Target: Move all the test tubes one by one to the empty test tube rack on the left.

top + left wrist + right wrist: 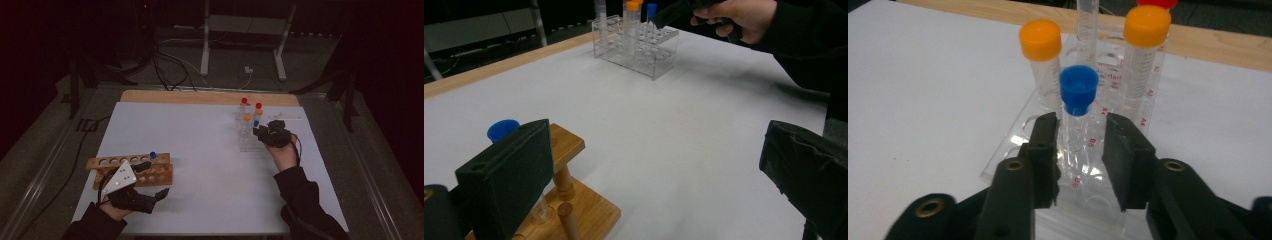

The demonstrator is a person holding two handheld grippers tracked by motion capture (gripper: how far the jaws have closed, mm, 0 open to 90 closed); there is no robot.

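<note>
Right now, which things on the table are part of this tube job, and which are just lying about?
In the job:
- right tongs, jaws either side of the blue-capped tube
- clear rack with orange-capped tubes
- wooden rack holding one blue tube
- left tongs, open beside it

Lying about:
- cables on the floor
- table frame behind
</note>
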